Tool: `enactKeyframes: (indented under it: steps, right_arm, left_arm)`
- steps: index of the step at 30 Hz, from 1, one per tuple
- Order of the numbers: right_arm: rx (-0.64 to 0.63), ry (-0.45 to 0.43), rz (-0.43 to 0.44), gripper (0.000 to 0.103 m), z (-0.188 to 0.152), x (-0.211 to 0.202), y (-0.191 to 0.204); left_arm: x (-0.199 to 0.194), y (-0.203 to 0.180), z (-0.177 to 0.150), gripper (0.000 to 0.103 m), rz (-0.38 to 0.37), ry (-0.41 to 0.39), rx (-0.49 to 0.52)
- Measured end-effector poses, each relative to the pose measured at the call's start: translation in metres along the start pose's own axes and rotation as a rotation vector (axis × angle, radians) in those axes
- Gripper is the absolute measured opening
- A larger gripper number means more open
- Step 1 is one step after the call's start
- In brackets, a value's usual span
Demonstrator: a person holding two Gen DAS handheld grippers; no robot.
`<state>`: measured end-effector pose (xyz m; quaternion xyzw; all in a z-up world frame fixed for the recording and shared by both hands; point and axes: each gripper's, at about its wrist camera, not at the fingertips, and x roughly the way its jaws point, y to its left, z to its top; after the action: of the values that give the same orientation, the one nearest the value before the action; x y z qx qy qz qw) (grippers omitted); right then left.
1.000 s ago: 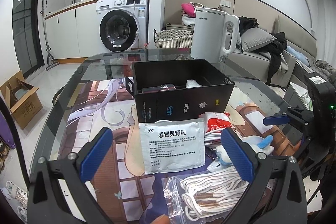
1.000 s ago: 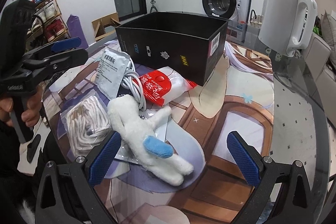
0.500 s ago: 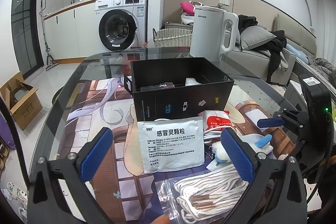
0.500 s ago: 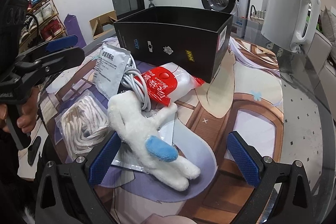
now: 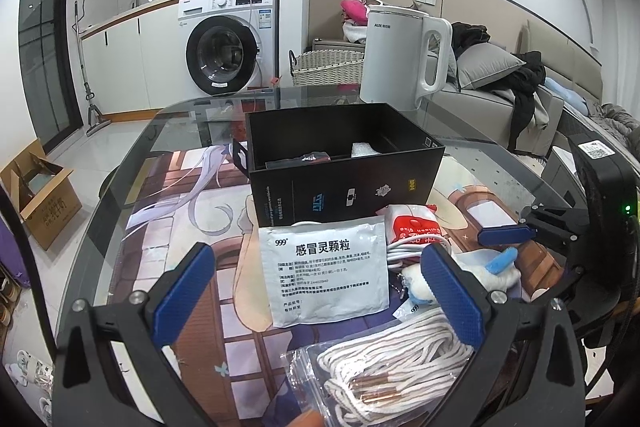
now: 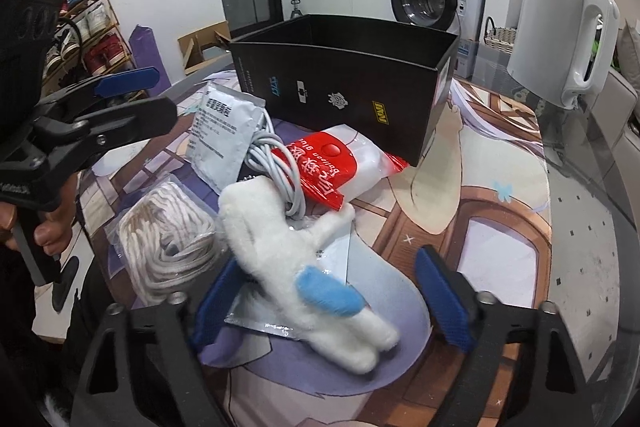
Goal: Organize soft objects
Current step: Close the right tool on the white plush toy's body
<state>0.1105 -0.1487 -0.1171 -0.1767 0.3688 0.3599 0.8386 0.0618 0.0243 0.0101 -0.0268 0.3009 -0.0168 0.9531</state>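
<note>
- Right gripper [image 6: 326,297] low over the near part of the mat, jaws just been closing in and now at a middling gap; white plush toy [image 6: 296,259] between the blue pads, left pad close against its side, right pad clear of it, so not yet clamped.
- Plush toy lying flat on a clear foil packet [image 6: 332,263], blue patch [image 6: 328,293] facing up, legs toward the near edge.
- Left gripper [image 5: 316,297] held wide, nothing between the pads, hovering above the white medicine sachet [image 5: 326,277] and the bagged white cord [image 5: 396,367]; gripped by a hand [image 6: 44,227] at the far left of the right wrist view.
- Red and white pouch [image 6: 340,163] just beyond the toy, leaning against the front of the black box [image 6: 340,95], with a coiled grey cable [image 6: 280,167] partly over it.
- Black box open at the top, standing mid-table on the printed mat [image 6: 480,211]; small items inside, too dim to name.
- White kettle [image 6: 560,39] far right on the glass table [image 6: 580,267], well apart from the pile.
</note>
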Motion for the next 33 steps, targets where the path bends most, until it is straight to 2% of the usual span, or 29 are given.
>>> enactKeyframes:
  steps: [2,4,11,13,16,20,28,33]
  right_arm:
    - [-0.003,-0.005,0.012,0.072,-0.002,-0.002,-0.003]
    - [0.005,-0.005,0.027,0.069,-0.003,-0.004,-0.007]
    - [-0.013,-0.021,0.049,0.067,-0.003,-0.005,-0.006]
    - [-0.025,-0.016,0.058,0.062,-0.004,-0.003,-0.002]
    - [-0.039,-0.026,0.073,0.048,-0.004,-0.005,0.001]
    - [-0.057,-0.035,0.08,0.037,-0.005,-0.01,0.002]
    - [-0.087,-0.051,0.083,0.034,-0.008,-0.026,-0.001]
    - [-0.069,-0.099,0.089,0.034,-0.005,-0.043,-0.011]
  left_arm:
    - [0.0,0.0,0.0,0.103,-0.002,-0.001,0.001]
    - [0.0,0.0,0.0,0.103,-0.001,0.0,0.001]
    - [0.001,-0.001,-0.001,0.103,0.003,0.007,0.004]
    - [0.002,-0.001,-0.002,0.103,0.001,0.01,0.007]
    - [0.003,-0.002,-0.001,0.103,0.001,0.012,0.012]
    - [0.003,-0.002,-0.002,0.103,0.002,0.015,0.013]
    - [0.005,-0.001,-0.002,0.103,0.005,0.022,0.008]
    - [0.006,0.0,-0.002,0.103,0.005,0.028,0.003]
